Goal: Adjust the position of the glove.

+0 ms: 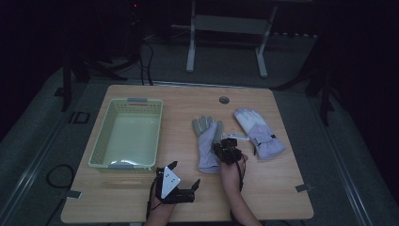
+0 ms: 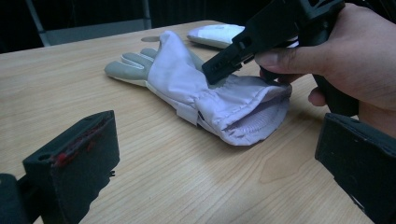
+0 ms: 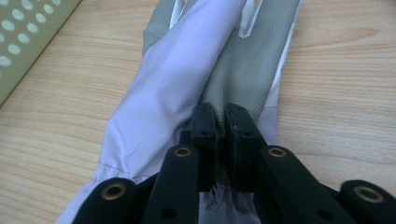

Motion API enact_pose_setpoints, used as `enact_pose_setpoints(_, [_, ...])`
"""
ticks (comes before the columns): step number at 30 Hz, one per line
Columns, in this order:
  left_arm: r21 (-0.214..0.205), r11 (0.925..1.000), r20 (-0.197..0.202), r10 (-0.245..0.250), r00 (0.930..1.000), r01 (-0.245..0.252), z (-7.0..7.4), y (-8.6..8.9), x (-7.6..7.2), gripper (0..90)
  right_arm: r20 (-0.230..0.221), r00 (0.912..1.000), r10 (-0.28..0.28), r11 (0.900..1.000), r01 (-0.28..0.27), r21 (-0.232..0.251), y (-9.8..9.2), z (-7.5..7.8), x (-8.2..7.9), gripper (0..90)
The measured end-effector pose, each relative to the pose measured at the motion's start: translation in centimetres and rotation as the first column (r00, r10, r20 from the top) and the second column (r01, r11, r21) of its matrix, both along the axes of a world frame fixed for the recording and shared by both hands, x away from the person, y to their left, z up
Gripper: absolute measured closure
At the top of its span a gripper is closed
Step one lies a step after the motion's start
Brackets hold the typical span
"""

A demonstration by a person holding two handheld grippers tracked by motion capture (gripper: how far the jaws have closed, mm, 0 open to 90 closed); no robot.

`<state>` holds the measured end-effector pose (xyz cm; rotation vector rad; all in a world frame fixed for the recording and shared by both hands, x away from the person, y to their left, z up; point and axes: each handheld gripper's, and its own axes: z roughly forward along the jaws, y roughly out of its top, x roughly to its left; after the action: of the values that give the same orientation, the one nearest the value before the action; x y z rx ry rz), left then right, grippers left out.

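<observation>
Near glove (image 1: 207, 143): laid on table (image 1: 277, 188), right of basket (image 1: 128, 134). Cuff fabric seen pinched between nearly closed jaws in right gripper view; right hand-held gripper (image 1: 225, 149) grasping it. Left hand-held gripper (image 1: 184, 174): released, jaws spread. Second glove (image 1: 259, 133): farther right. Basket: nothing visible inside.

We're looking at a matt wood-grain table (image 2: 154, 182). The near glove (image 2: 205, 93) on it is smooth lilac cloth with a grey textured palm and ribbed cuff. Beside it, the basket (image 1: 128, 134) looks like pale perforated plastic. The right gripper (image 3: 219, 121) is matt black plastic.
</observation>
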<state>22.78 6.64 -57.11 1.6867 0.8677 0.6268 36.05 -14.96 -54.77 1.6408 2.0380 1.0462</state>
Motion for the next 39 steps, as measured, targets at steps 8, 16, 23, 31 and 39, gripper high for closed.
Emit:
enact_pose_setpoints(8, [0.002, 1.0000, -0.001, 0.000, 1.0000, 0.000, 0.0, 0.0, 0.0, 0.0, 0.035, 0.9987, 0.037, 0.9992, -0.037, -0.014, -0.5, 1.5, -0.3, 73.3])
enact_pose_setpoints(16, [0.004, 1.0000, -0.001, 0.002, 1.0000, -0.002, 0.0, 0.0, 0.0, 0.0, 0.088, 0.9900, 0.110, 0.9937, -0.107, -0.034, -3.3, 4.1, 0.1, 61.7])
enact_pose_setpoints(23, [0.005, 1.0000, -0.004, 0.002, 1.0000, -0.002, 0.0, 0.0, 0.0, 0.0, 0.072, 0.9800, 0.186, 0.9826, -0.185, -0.014, -6.2, 5.5, 0.7, 58.9])
enact_pose_setpoints(31, [0.005, 1.0000, -0.005, 0.004, 1.0000, -0.004, 0.0, 0.0, 0.0, 0.0, 0.129, 0.9731, 0.191, 0.9802, -0.182, -0.079, -10.6, 7.3, 1.5, 57.0])
enact_pose_setpoints(39, [0.003, 1.0000, -0.005, 0.004, 1.0000, -0.004, 0.0, 0.0, 0.0, 0.0, 0.150, 0.9704, 0.189, 0.9733, -0.165, -0.159, -14.7, 8.1, 2.9, 57.2])
